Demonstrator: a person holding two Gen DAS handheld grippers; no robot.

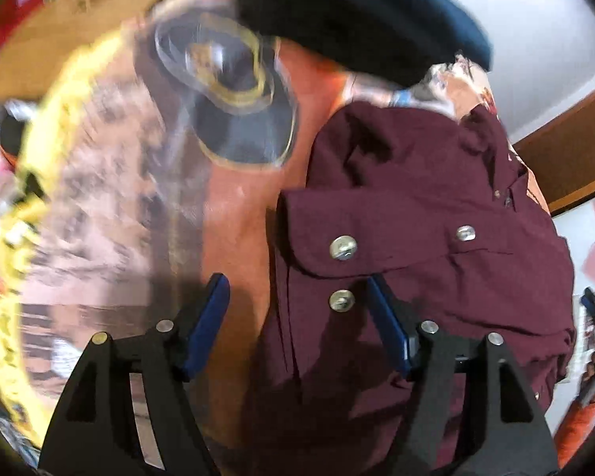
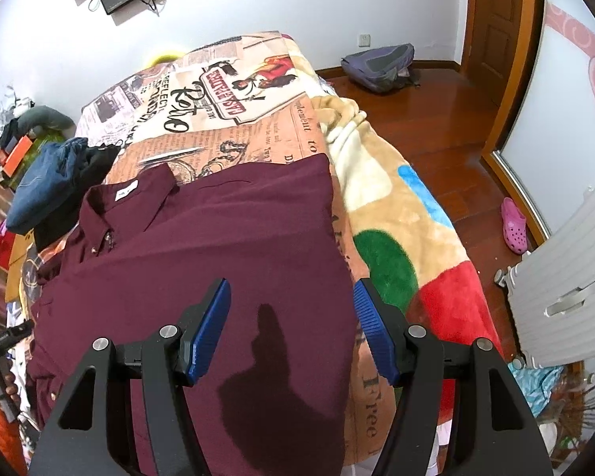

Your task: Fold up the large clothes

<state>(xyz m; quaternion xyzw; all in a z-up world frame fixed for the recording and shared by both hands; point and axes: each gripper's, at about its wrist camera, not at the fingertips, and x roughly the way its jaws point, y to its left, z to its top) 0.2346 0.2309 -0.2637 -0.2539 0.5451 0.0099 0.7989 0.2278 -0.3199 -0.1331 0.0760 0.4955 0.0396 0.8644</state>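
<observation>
A maroon shirt [image 2: 218,238] lies flat on the bed, collar [image 2: 139,194] at the far left. In the left wrist view the shirt [image 1: 436,206] shows a folded-over cuff with metal snaps [image 1: 343,248]. My left gripper [image 1: 297,317] is open just above the shirt's edge: the right finger is over the cloth, the left finger over the bedspread, and neither pad presses on anything. My right gripper [image 2: 293,321] is open above the shirt's lower part, near its right edge, and casts a shadow on the cloth. Its jaws hold nothing.
A stack of dark blue and black folded clothes [image 2: 47,194] sits left of the collar, seen also as the dark stack [image 1: 357,12]. A printed bedspread [image 2: 238,91] and a colourful fleece blanket [image 2: 396,238] cover the bed. On the wooden floor are a backpack [image 2: 380,65], a pink clog [image 2: 513,224] and a white suitcase [image 2: 567,285].
</observation>
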